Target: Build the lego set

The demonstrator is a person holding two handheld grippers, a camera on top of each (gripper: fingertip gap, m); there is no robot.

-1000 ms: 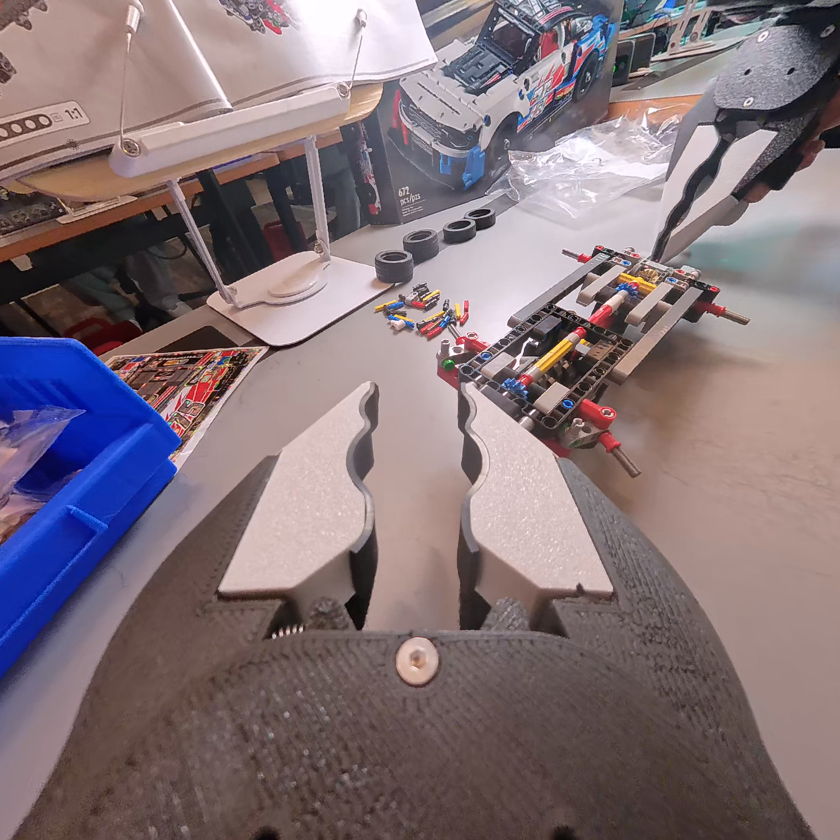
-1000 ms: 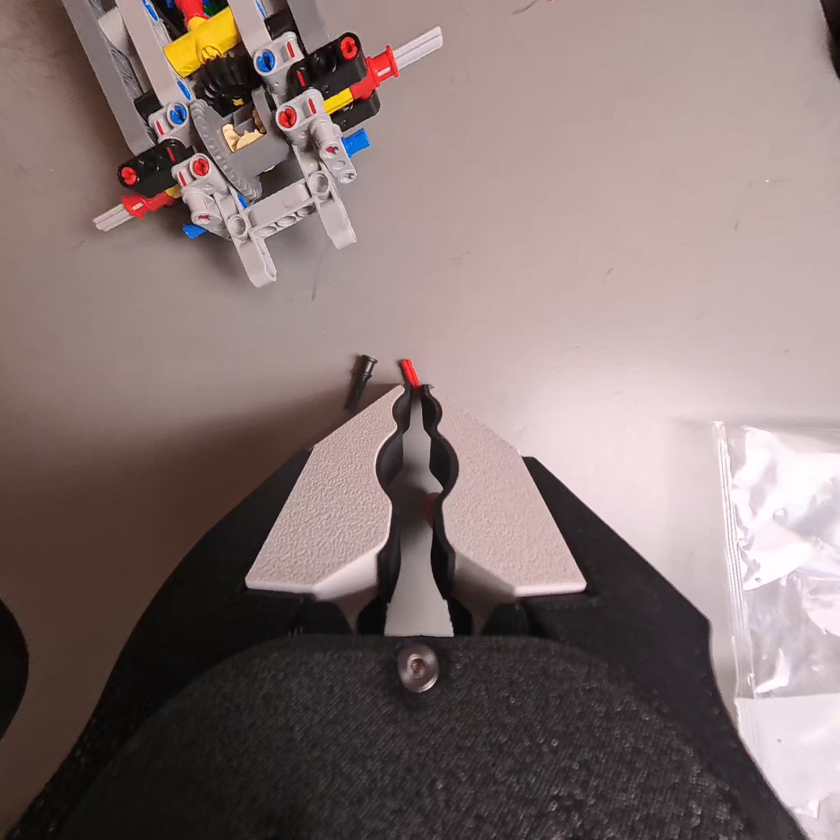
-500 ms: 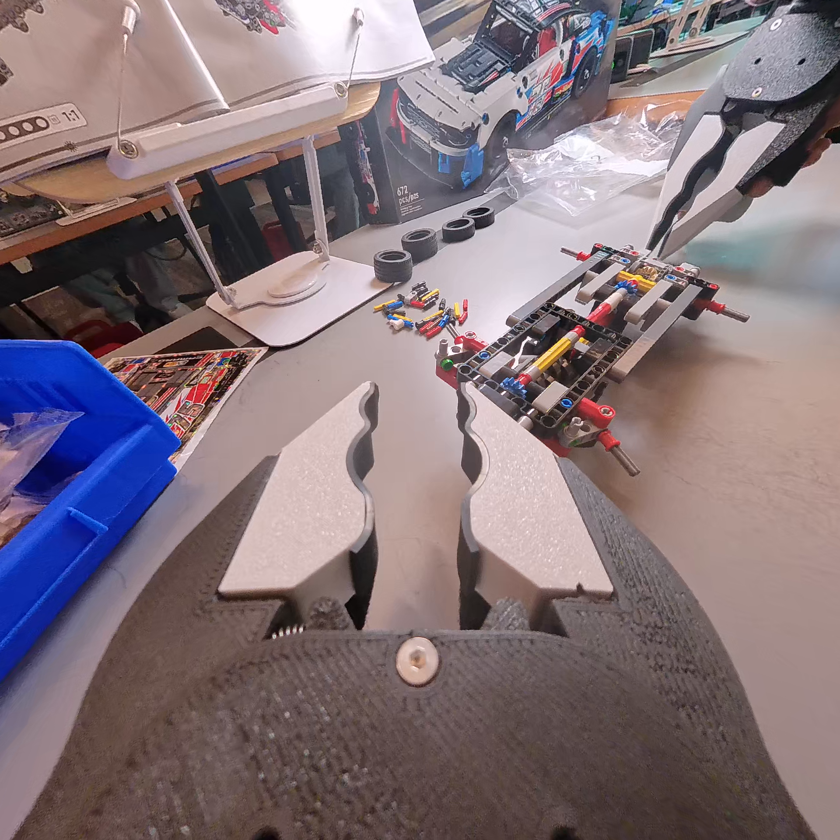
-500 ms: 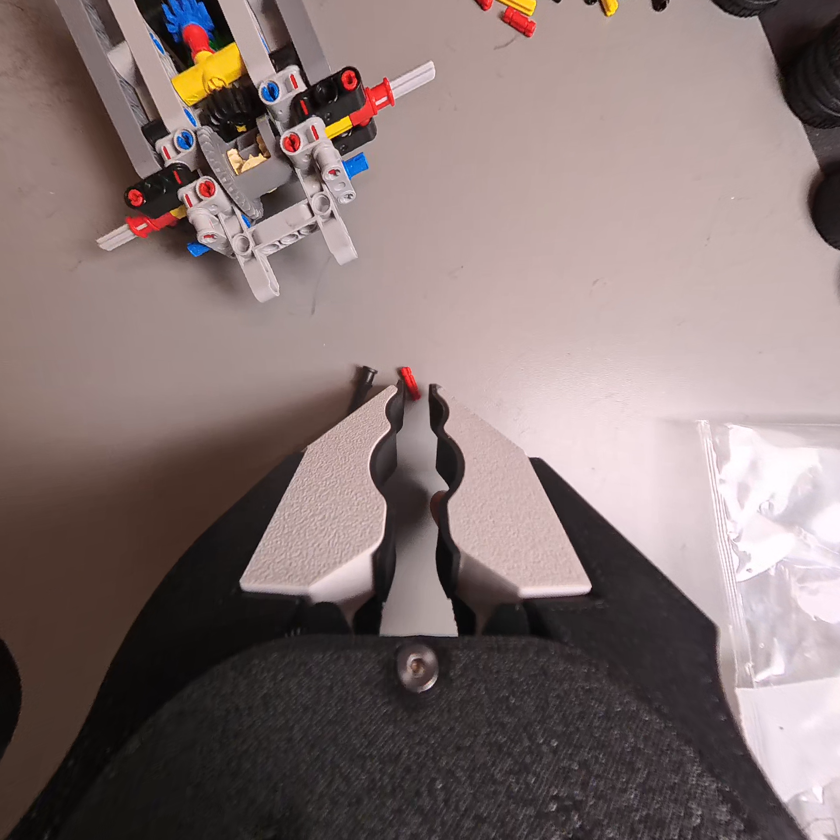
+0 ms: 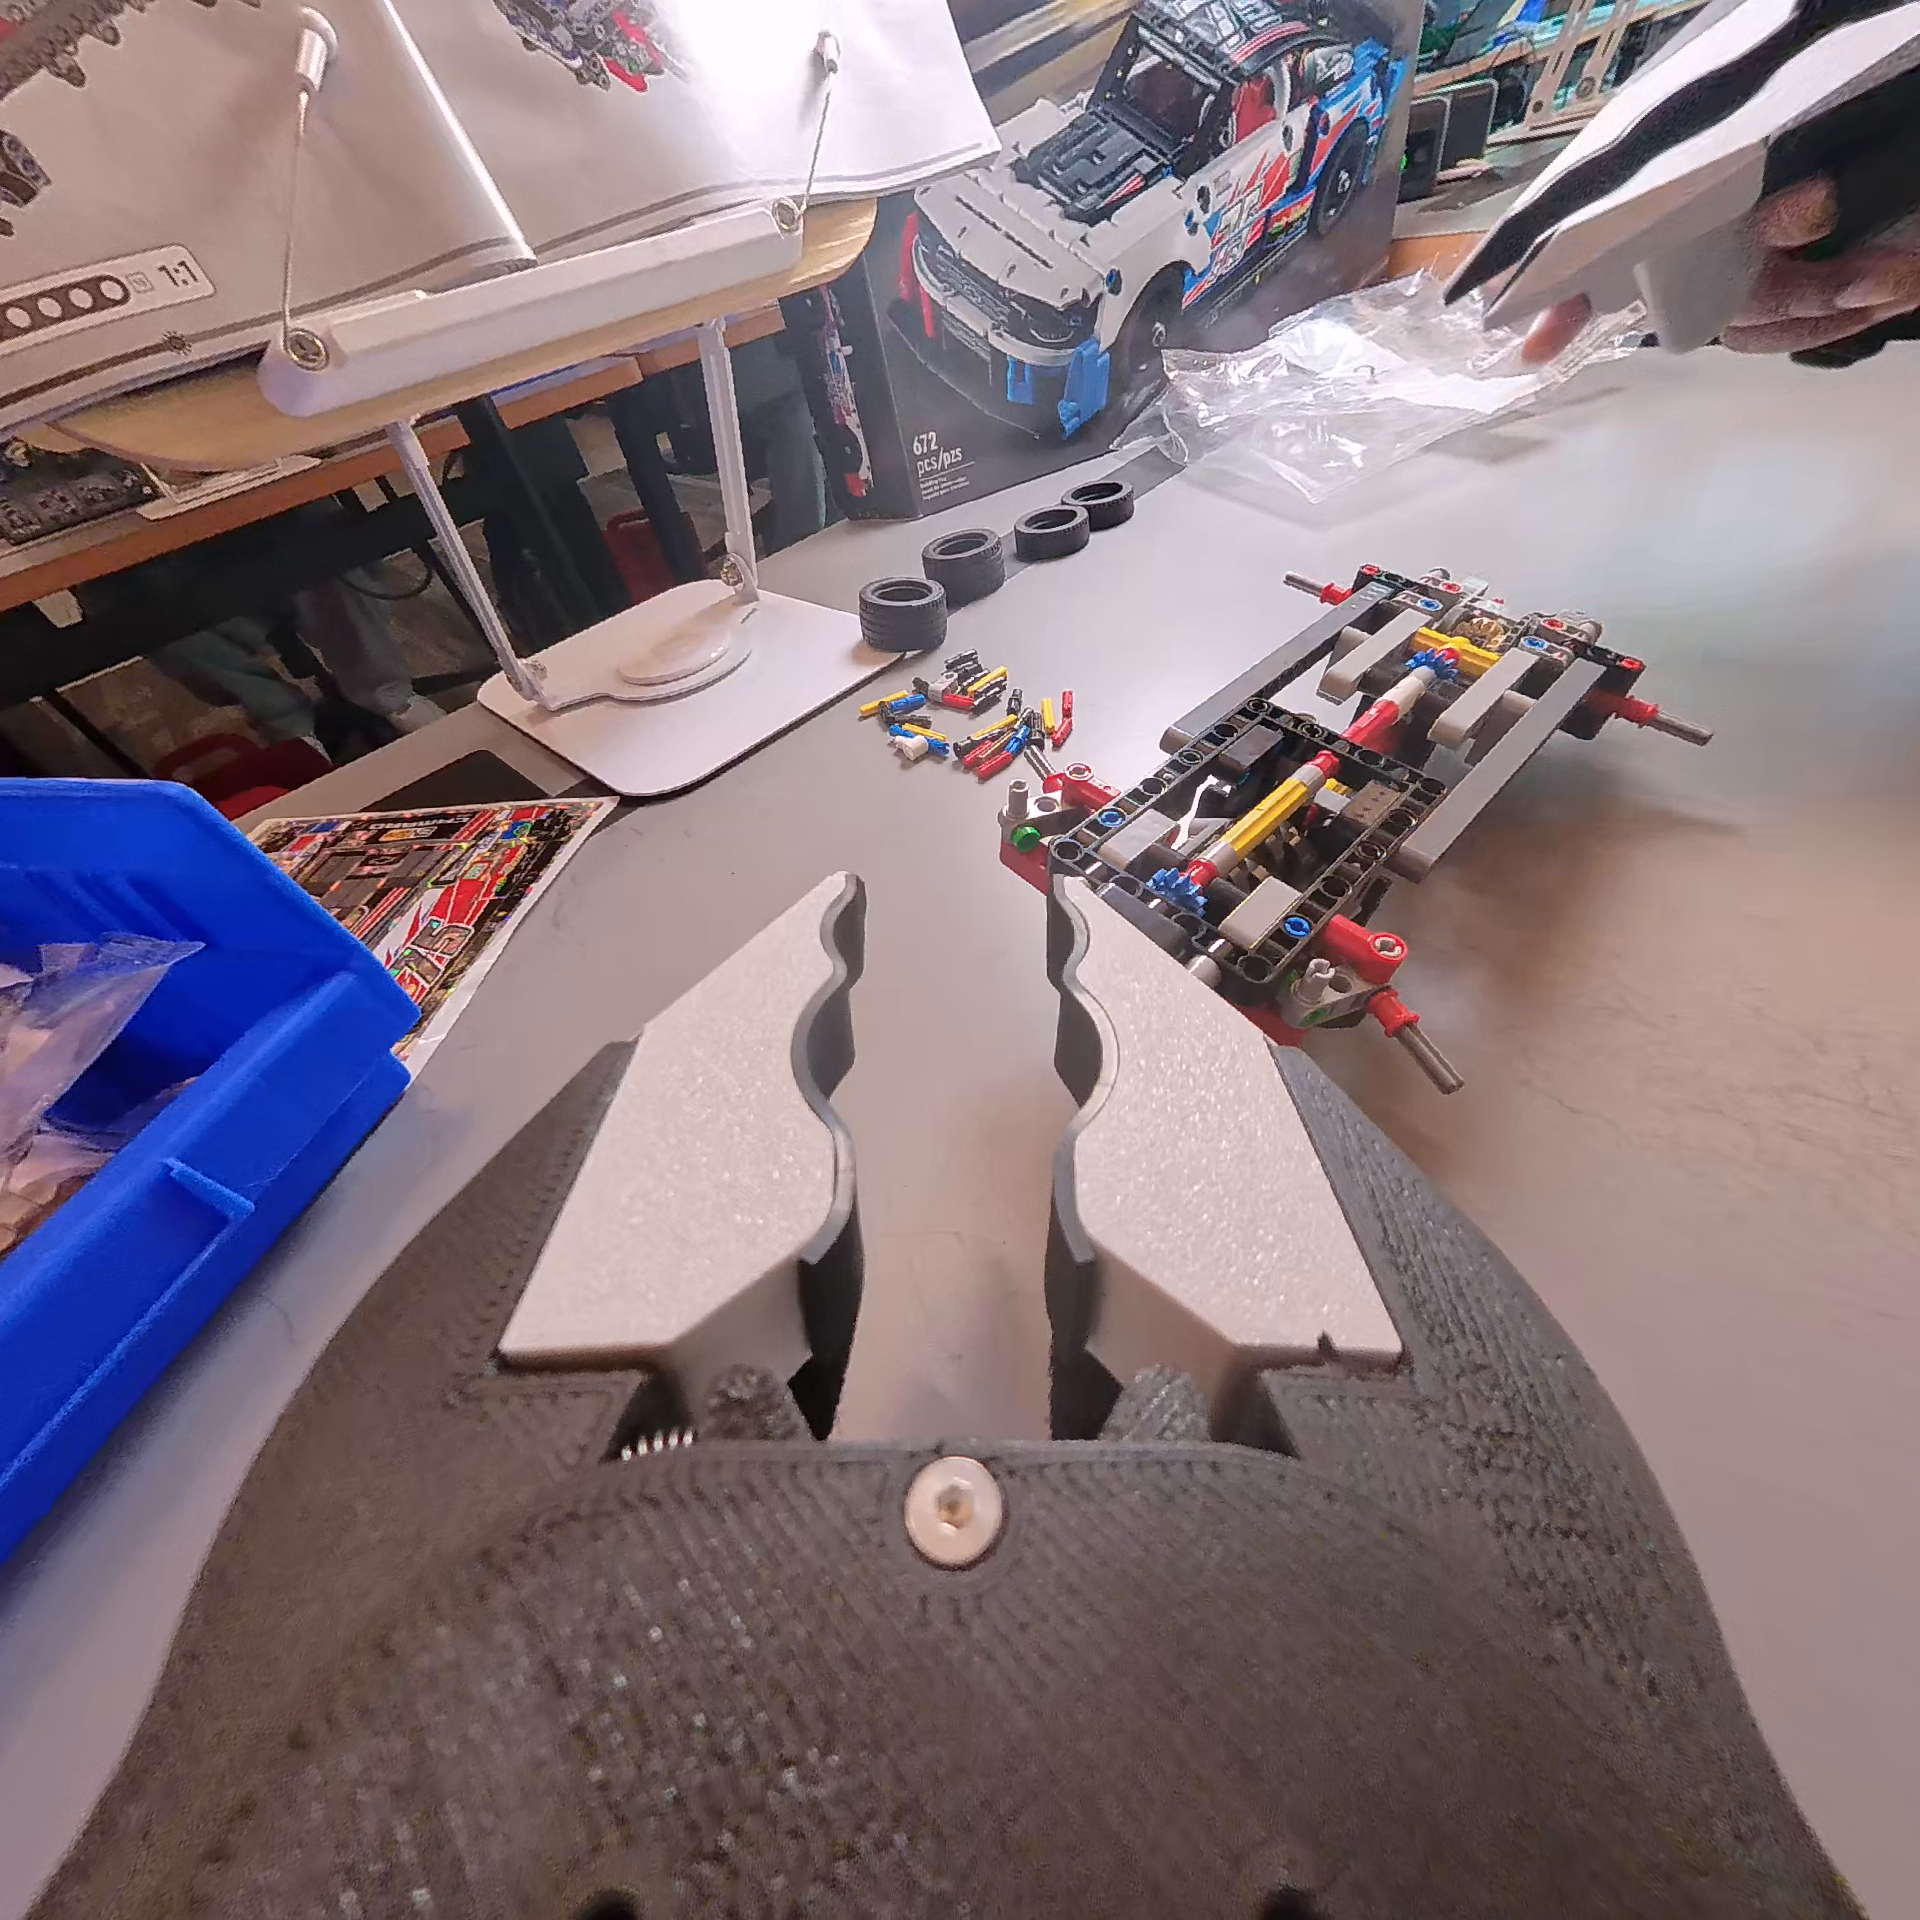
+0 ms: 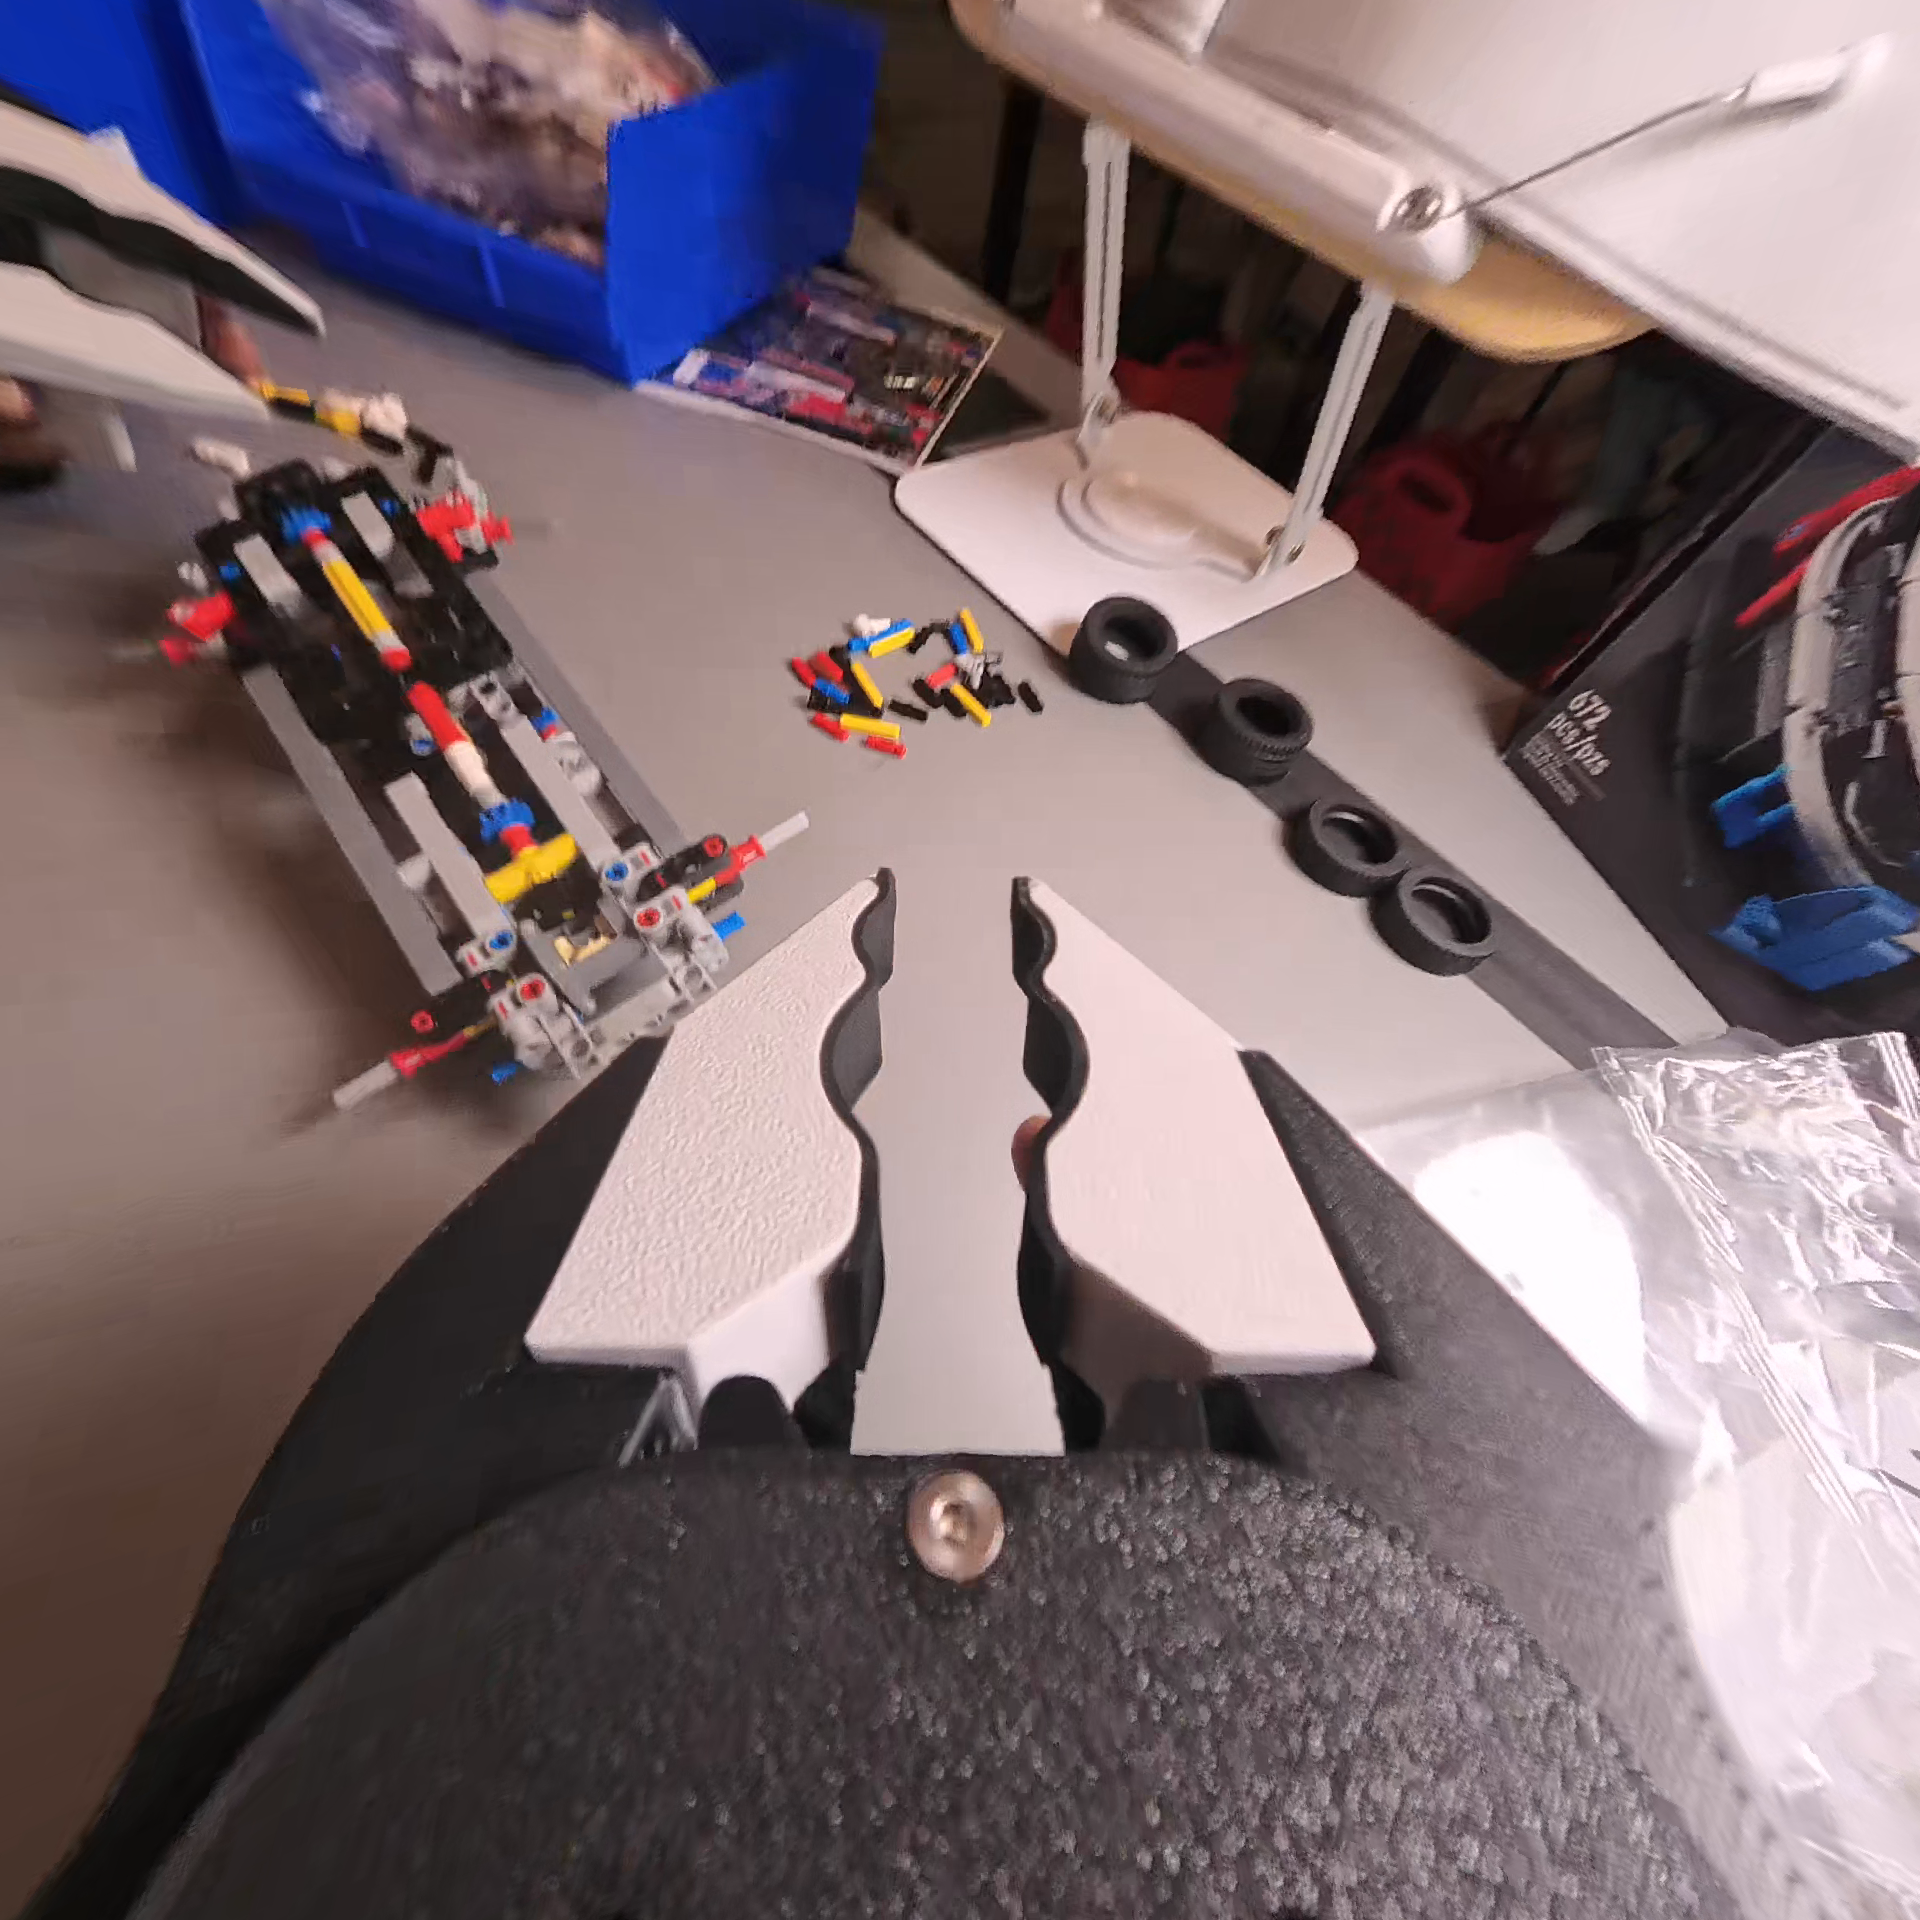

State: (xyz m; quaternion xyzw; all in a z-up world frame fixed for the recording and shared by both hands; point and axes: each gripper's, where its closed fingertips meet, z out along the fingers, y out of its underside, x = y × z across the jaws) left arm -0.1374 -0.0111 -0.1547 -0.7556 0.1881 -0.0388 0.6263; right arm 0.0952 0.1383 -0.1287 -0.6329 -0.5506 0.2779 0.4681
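The long Lego chassis (image 5: 1330, 810) of grey, black, red and yellow parts lies on the grey table; it also shows in the right wrist view (image 6: 447, 769). A pile of small coloured pins (image 5: 966, 717) (image 6: 904, 681) lies beside it. My left gripper (image 5: 956, 904) is open and empty, low over the table just short of the chassis's near end. My right gripper (image 6: 953, 888) is open and empty, raised above the table past the chassis's far end; it shows blurred in the left wrist view (image 5: 1662, 187). The left gripper shows at the edge of the right wrist view (image 6: 135, 301).
Several black tyres (image 5: 963, 566) (image 6: 1262, 727) stand in a row by the set's box (image 5: 1143, 239). A white stand (image 5: 665, 665) holds the instruction booklet. A blue bin (image 5: 156, 1039) with bags and a sticker sheet (image 5: 436, 883) are on the left. Clear plastic bags (image 6: 1714, 1299) lie by the right gripper. About 30 cm separates my left fingertips from my right.
My right gripper has opened, let go of the small red pin, and lifted and tilted up from the table. My left gripper has stayed in place, open.
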